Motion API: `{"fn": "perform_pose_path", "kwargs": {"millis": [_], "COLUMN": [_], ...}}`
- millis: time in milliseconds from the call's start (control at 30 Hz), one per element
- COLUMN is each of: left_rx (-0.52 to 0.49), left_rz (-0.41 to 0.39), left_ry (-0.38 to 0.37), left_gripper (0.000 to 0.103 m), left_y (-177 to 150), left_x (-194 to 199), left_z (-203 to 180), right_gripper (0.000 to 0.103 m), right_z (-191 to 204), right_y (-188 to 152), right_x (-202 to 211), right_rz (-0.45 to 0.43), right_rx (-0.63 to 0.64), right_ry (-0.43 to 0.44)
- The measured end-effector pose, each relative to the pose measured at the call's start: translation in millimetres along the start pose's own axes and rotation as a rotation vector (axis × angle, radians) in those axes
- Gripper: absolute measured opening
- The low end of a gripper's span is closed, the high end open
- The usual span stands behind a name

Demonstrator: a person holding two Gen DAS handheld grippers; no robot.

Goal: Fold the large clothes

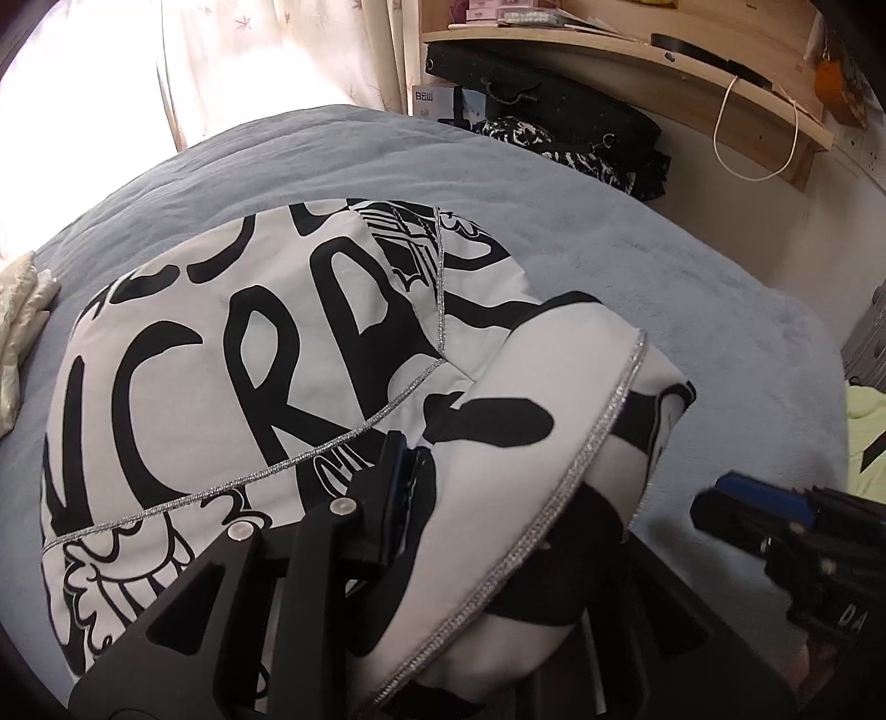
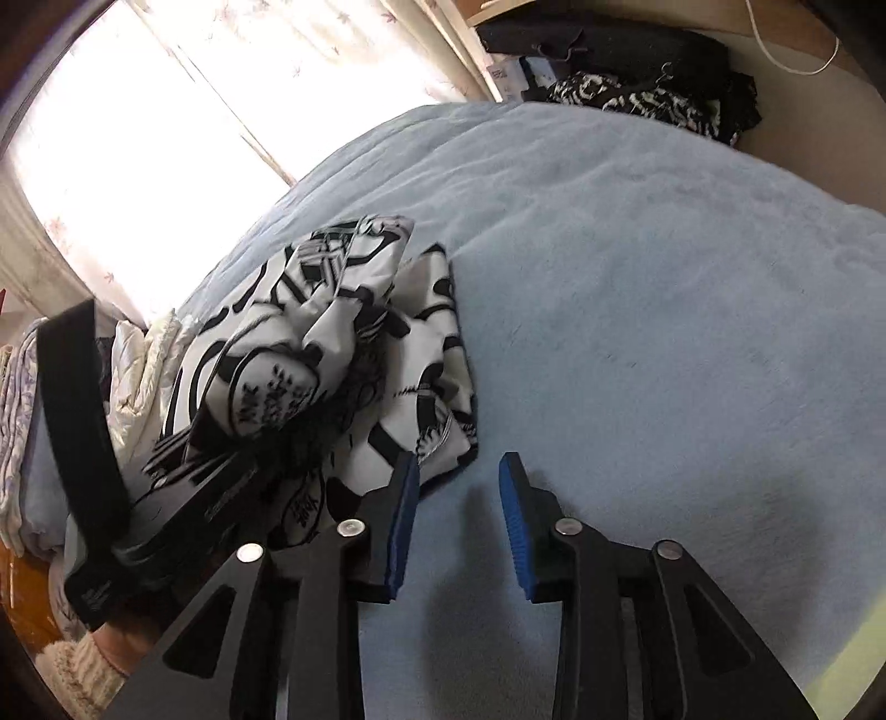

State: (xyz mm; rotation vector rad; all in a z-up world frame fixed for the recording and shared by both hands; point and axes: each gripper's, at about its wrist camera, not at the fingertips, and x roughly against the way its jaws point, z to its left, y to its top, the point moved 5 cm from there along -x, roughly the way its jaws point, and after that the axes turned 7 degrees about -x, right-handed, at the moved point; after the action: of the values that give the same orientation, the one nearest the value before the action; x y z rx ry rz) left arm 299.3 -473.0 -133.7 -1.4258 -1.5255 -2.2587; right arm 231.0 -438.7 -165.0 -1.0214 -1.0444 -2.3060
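A large white garment [image 1: 266, 343] with black lettering and silver trim lies bunched on the grey-blue blanket [image 2: 664, 288]. In the left wrist view my left gripper [image 1: 418, 471] sits at the garment's near edge. A thick fold of it lies against the blue left pad [image 1: 396, 487] and drapes over the other finger, hiding it. The right wrist view shows the garment [image 2: 332, 343] heaped around the left gripper's black body [image 2: 183, 515]. My right gripper [image 2: 459, 462] stands open just above the bare blanket, beside the garment's corner, with nothing between its fingers. It also shows in the left wrist view [image 1: 742, 507].
A cream quilted cloth [image 1: 22, 315] lies at the bed's left edge. A black-and-white patterned cloth [image 1: 554, 144] and a black bag [image 1: 531, 94] sit beyond the far edge, under a wooden shelf [image 1: 609, 50]. A light green cloth [image 1: 866, 426] is at the right. Bright curtains [image 2: 138, 138] hang behind.
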Motion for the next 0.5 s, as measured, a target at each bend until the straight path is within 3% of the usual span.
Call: {"fn": "perform_pose_path", "kwargs": {"millis": [33,67,100,167,267,500], "left_rx": [0.000,-0.005,-0.018,-0.039,-0.042,0.034], "left_rz": [0.002,0.004,0.005,0.004,0.033,0.042], "left_ry": [0.012,0.022,0.048,0.101,0.090,-0.073], "left_gripper": [0.018,0.026,0.040,0.054,0.054,0.054], "left_y": [0,-2,-3,-8,-15,-31], "left_x": [2,7,8,13,15,68], "left_z": [-1,-3,-8,-16,-26,-22], "right_gripper": [0.039,0.043,0.045,0.048,0.048,0.048], "right_z": [0,-2,-3,-4,-4,6], "right_y": [3,7,9,13,14,22], "right_x": [2,3,6,11,28,53], "right_rz": [-0.011,-0.020,-0.027,-0.048,-0.062,-0.052], "right_rx": [-0.003,-0.006,-0.008,-0.011,-0.005,-0.013], "right_ry": [-0.003,-0.003,-0.001,0.004,-0.003,0.059]}}
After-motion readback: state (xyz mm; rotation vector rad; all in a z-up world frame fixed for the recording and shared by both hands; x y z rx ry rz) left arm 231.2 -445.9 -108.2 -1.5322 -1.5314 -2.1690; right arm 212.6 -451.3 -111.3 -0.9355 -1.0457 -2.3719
